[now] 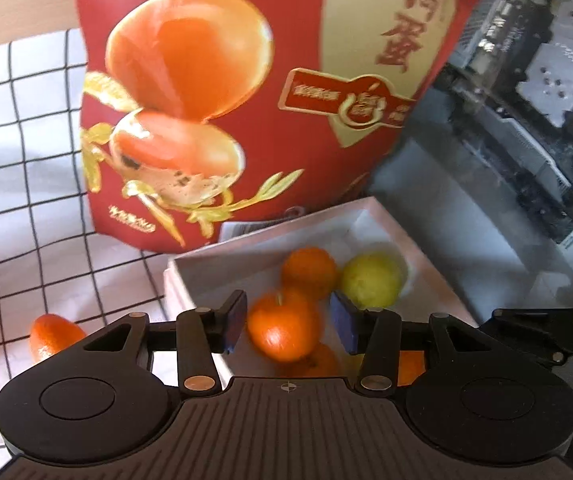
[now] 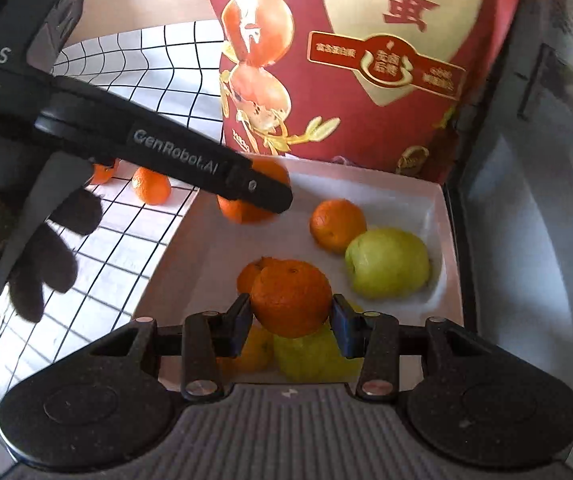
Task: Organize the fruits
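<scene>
A white box (image 2: 442, 216) holds oranges and yellow-green fruit. My right gripper (image 2: 291, 322) is shut on an orange (image 2: 291, 298) above the box. An orange (image 2: 337, 224) and a yellow-green apple (image 2: 387, 262) lie at the box's far right. My left gripper (image 1: 288, 324) hangs over the box (image 1: 206, 276) with its jaws open; a blurred orange (image 1: 284, 328) sits between the fingers with gaps on both sides. In the right wrist view the left gripper (image 2: 264, 196) partly hides that orange (image 2: 242, 210).
A tall red printed bag (image 1: 214, 92) stands right behind the box. Loose oranges (image 1: 52, 336) (image 2: 151, 186) lie on the white gridded cloth (image 1: 26, 168) to the left. A grey machine (image 1: 526, 100) is on the right.
</scene>
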Available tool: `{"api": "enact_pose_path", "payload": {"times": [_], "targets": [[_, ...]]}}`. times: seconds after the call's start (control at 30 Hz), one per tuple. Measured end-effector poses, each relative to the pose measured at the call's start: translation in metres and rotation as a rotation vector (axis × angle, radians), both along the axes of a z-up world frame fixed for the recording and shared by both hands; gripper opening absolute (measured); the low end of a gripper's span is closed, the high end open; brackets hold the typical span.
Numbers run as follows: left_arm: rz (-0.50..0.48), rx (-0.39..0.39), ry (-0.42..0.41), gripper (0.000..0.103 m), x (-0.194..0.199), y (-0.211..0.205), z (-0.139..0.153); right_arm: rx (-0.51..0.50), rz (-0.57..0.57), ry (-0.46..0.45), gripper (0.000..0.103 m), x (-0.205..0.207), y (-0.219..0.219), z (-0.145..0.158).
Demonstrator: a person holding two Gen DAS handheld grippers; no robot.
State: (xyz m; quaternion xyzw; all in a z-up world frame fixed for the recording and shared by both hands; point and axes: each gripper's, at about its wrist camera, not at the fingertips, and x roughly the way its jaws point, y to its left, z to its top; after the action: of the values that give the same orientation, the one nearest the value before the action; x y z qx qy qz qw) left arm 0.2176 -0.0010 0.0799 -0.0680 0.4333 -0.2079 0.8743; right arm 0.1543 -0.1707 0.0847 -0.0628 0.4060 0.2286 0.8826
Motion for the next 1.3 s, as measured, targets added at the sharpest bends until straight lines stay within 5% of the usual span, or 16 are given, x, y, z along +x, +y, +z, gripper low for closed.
{"api": "enact_pose_path", "payload": {"times": [0.2, 0.4, 0.43, 0.57, 0.77, 0.9, 1.07, 1.3], "targets": [[0.049, -0.038, -0.179, 0.051, -0.03, 0.036, 0.026, -0.005, -0.001, 0.02, 0.049, 0.009, 0.012, 0.0], [0.289, 0.059, -0.361, 0.051, -0.105, 0.119, 0.033, 0.019, -0.039, -0.123, 0.066, -0.009, 0.012, 0.035], [0.337, 0.075, -0.372, 0.051, -0.114, 0.134, 0.03, 0.028, -0.052, -0.169, 0.077, -0.013, 0.014, 0.043], [0.498, 0.118, -0.335, 0.051, -0.141, 0.192, 0.004, 0.118, -0.09, -0.344, 0.089, -0.028, 0.037, 0.069], [0.63, 0.027, -0.275, 0.051, -0.163, 0.263, -0.041, 0.169, 0.086, -0.144, 0.092, 0.003, 0.126, 0.065], [0.648, 0.016, -0.27, 0.051, -0.172, 0.28, -0.052, 0.117, 0.144, -0.041, 0.091, 0.031, 0.198, 0.041], [0.581, 0.063, -0.319, 0.051, -0.181, 0.263, -0.043, -0.004, 0.183, -0.083, 0.091, 0.048, 0.271, 0.016], [0.47, 0.108, -0.346, 0.051, -0.187, 0.237, -0.042, -0.01, 0.219, -0.088, 0.093, 0.073, 0.303, -0.007]]}}
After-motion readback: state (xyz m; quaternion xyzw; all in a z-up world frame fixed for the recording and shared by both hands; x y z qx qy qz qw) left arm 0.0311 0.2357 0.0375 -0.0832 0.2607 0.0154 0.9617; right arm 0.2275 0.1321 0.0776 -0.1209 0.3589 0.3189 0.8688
